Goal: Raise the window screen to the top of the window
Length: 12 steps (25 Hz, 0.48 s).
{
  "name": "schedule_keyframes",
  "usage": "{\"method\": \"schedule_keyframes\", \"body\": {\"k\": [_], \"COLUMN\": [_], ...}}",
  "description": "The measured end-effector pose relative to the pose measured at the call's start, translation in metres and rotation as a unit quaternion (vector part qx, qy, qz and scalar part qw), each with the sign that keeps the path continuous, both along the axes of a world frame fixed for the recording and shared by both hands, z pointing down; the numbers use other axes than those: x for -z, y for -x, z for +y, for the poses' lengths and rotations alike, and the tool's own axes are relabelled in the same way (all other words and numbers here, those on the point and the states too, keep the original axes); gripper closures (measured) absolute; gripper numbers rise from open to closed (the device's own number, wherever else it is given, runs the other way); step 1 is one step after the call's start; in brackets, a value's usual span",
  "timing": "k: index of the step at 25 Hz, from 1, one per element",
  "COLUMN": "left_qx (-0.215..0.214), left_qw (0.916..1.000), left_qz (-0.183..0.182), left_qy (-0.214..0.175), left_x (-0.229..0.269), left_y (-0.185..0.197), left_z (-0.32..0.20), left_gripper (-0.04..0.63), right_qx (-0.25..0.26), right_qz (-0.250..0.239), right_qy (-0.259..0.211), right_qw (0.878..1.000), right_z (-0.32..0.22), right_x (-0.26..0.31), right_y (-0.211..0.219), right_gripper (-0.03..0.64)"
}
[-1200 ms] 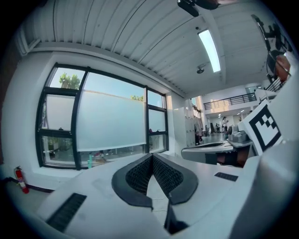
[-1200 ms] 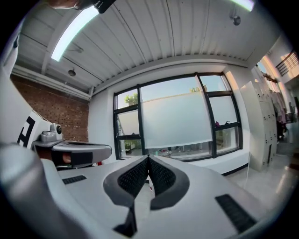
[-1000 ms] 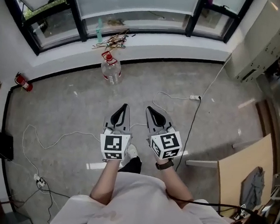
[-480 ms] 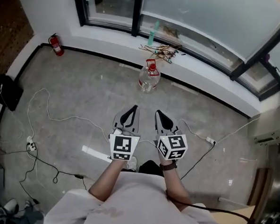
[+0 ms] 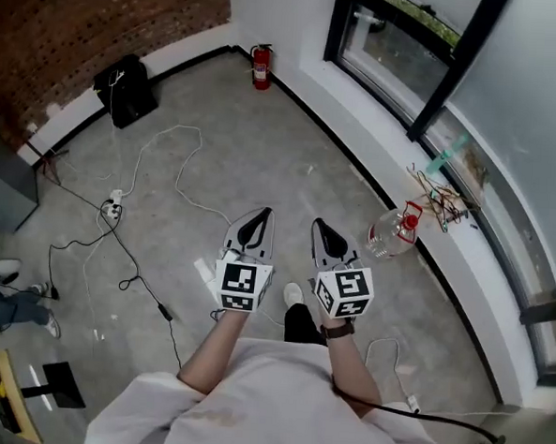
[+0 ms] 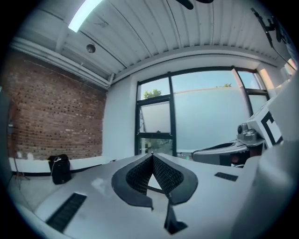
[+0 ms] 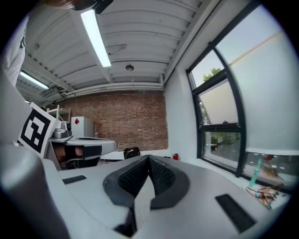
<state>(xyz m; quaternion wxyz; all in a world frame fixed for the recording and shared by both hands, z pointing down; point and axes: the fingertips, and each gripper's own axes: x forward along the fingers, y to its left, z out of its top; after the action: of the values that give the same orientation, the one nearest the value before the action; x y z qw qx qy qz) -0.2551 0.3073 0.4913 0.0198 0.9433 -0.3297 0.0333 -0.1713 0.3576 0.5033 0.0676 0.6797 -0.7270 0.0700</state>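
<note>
- Both pairs of jaws are clenched with nothing caught in them: the left gripper [image 5: 262, 215] and the right gripper [image 5: 318, 225] are held side by side, pointing roughly level.
- The pale, translucent window screen [image 5: 539, 101] in the tall black-framed window [image 5: 454, 63] is found ahead and off to the right of the right gripper, well apart from both. No contact has been made yet.
- The step is probably still the approach. To do it well, both grippers should be squared up to the screen and the jaws opened before its bottom edge is reached. That edge can't be picked out from here.
- The clear plastic bottle with the red cap [image 5: 393, 235], near the right gripper's right side, should be stepped around.
- Compared with a second ago, the window is no longer straight ahead of the tips. It's been swung to the right, and the red-brown brick wall [image 5: 102, 27] and the small red fire extinguisher [image 5: 260, 65] are now out front. The jaws have stayed shut throughout.
</note>
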Motion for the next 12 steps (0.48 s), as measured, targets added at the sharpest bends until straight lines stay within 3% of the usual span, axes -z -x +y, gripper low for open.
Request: {"method": "schedule_keyframes", "body": {"k": [6, 9, 12], "left_qx": [0.099, 0.133, 0.18], "left_qw": [0.9949, 0.9909, 0.9835], "left_qz": [0.017, 0.006, 0.004], "left_qy": [0.003, -0.019, 0.013], "left_x": [0.021, 0.026, 0.0], "left_y": [-0.033, -0.036, -0.017], "left_z": [-0.09, -0.118, -0.143], "left_gripper": [0.595, 0.595, 0.595], "right_qx": [0.121, 0.142, 0.165], "right_qz": [0.054, 0.048, 0.008], "right_qy": [-0.04, -0.055, -0.028], "right_qw": [0.99, 0.987, 0.986], "right_z": [-0.133, -0.18, -0.217], "right_x": [0.05, 0.056, 0.028], "right_y": [-0.029, -0.044, -0.042], "right_gripper": [0.62, 0.62, 0.62]}}
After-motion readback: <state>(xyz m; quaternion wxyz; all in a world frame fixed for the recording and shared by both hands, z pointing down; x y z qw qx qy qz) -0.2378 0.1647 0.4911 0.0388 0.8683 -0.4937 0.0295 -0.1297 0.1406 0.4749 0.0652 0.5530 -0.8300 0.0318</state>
